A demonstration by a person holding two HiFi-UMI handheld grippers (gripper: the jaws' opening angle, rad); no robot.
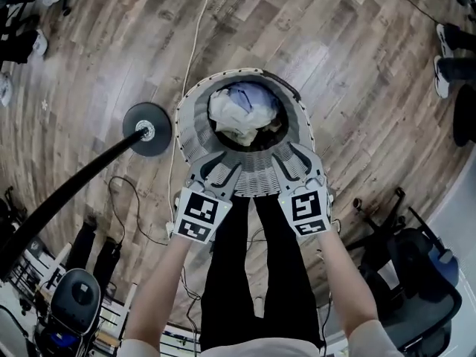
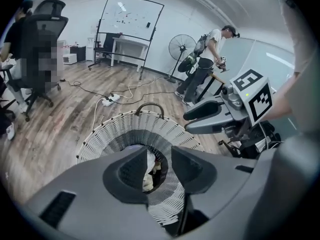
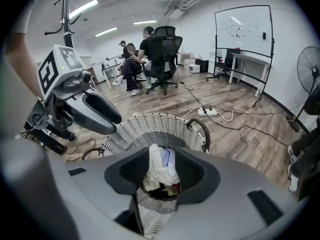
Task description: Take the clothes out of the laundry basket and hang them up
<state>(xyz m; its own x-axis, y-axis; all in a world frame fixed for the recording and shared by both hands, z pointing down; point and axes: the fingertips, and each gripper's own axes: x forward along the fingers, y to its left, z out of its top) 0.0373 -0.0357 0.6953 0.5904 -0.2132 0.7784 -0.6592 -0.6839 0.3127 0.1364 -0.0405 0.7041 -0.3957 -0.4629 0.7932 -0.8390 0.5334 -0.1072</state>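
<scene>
Clothes (image 1: 239,111) lie heaped in the laundry basket (image 1: 187,127), seemingly none taken out yet, while left gripper (image 1: 216,171) and right gripper (image 1: 296,163) hover above, jaws open and empty.

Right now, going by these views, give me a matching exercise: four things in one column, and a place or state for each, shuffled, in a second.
Column one:
1. clothes
2. laundry basket
3. round black base
4. left tool

Column two:
A. beside the basket, on its left in the head view
B. jaws apart, nothing gripped, above the basket's near rim
C. piled inside the basket
D. pale woven wall, open top

Pairs: 1-C, 2-D, 3-A, 4-B
</scene>
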